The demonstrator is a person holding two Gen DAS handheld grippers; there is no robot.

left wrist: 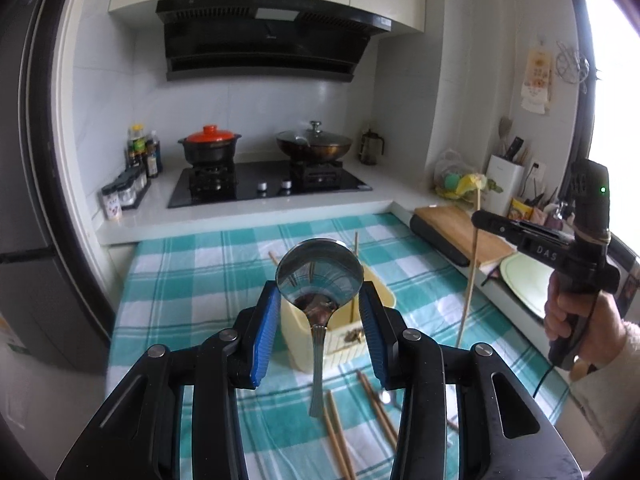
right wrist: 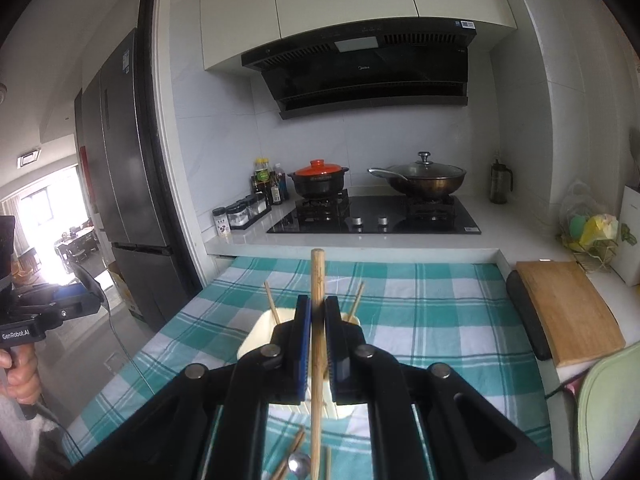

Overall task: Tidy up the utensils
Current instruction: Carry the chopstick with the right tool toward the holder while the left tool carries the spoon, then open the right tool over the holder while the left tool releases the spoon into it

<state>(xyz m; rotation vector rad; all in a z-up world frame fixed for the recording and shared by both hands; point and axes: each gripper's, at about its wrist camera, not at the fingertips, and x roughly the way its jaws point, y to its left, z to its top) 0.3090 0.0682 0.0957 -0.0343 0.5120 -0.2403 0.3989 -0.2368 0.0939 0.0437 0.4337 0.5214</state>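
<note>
Both utensils look to be in mid-carry toward the holder (left wrist: 340, 320), the pale yellow tub on the checked cloth (left wrist: 180, 280), so the step in hand is dropping them in. On the left, the left gripper (left wrist: 320, 312) has its blue pads set wide apart around a steel spoon (left wrist: 320, 276), bowl up and handle hanging down. The pads sit at the bowl's edges, but whether they truly pinch it or only flank it I cannot tell. The holder lies just beyond and below the spoon, with chopsticks already standing in it. The next move calls for lining the handle over the opening and lowering it. On the right, the right gripper (right wrist: 318, 344) is closed tight on one upright chopstick (right wrist: 318, 280), gripped partway along its length, with the holder (right wrist: 260, 332) directly behind and beneath the jaws. It needs the lower tip steered inside the rim before release. Loose chopsticks (left wrist: 336, 432) and another spoon (left wrist: 386, 396) remain on the cloth.
</note>
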